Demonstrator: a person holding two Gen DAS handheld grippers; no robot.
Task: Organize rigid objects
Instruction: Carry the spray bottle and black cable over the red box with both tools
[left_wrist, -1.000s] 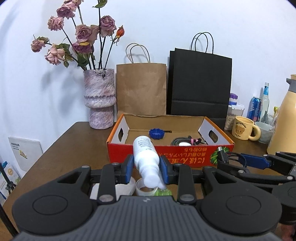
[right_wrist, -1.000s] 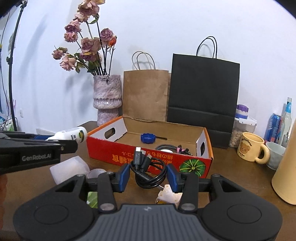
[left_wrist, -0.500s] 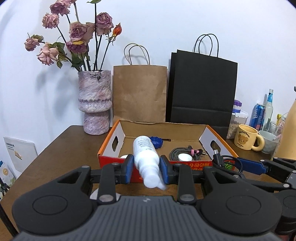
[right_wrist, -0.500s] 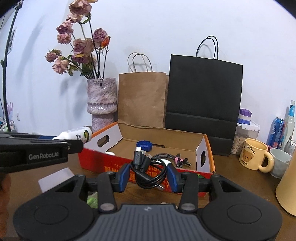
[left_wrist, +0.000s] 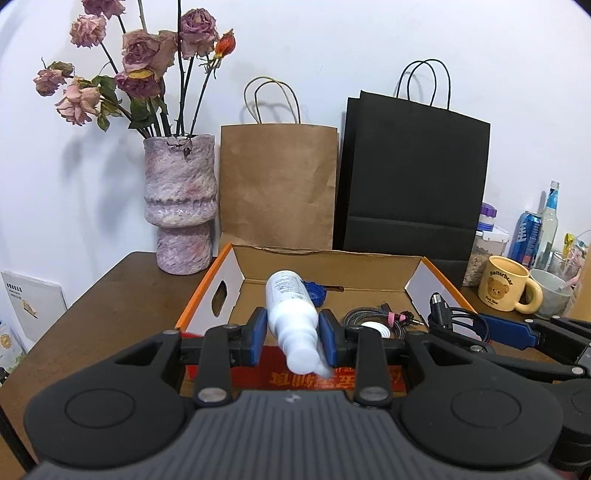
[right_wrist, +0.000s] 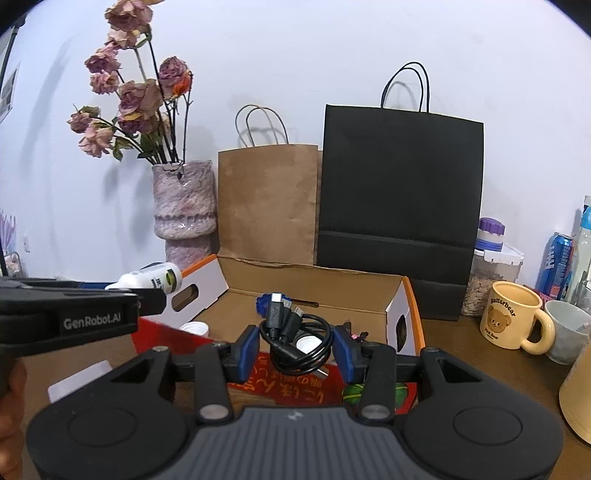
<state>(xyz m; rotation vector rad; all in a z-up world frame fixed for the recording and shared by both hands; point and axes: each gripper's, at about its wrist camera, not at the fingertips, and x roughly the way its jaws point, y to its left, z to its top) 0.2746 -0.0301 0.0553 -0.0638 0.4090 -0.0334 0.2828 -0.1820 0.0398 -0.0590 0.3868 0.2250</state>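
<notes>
Sitting clamped in left gripper (left_wrist: 291, 338): bottle (left_wrist: 293, 314)

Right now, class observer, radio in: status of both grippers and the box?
Left gripper shut on white bottle, over box front. Right gripper shut on black cable bundle. Cardboard box open, already holding a grey cable coil. Nothing blocking.

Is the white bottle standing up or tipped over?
Tipped. The white bottle lies slanted between the left tool's blue pads, above the orange box.
</notes>
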